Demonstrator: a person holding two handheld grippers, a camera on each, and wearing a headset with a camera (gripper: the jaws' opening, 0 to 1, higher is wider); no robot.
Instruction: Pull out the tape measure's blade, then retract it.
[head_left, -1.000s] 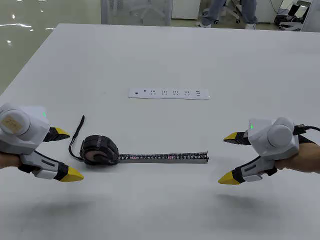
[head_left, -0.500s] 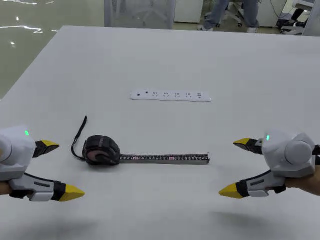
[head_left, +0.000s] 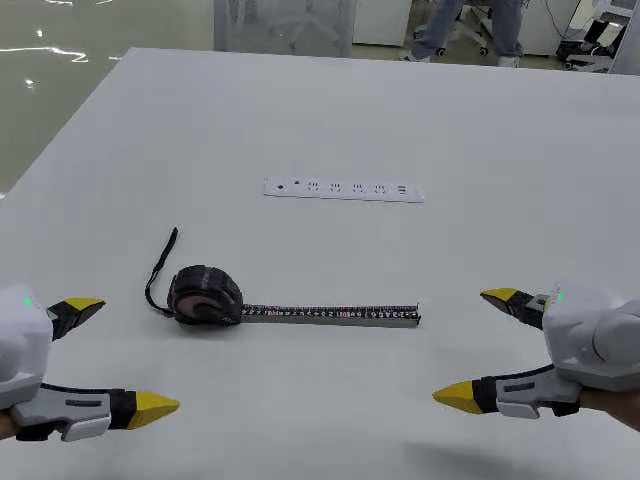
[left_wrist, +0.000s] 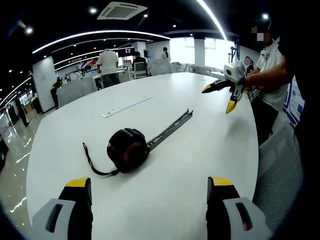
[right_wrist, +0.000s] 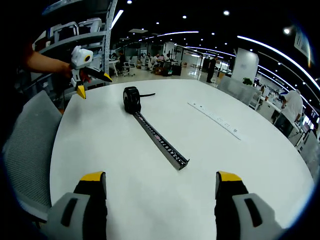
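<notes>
where blade lies flat — round ribbed case, smooth table

- Head view: bright, even light from above; the white table is sharp throughout.
- The tape measure casts only a thin, soft shadow.
- Glare streaks lie on the glossy floor, upper left.
- Gripper views: strong fisheye bend; light strips curve across a dark ceiling, and the windows blow out white.
- Far room detail is small and soft.
</notes>
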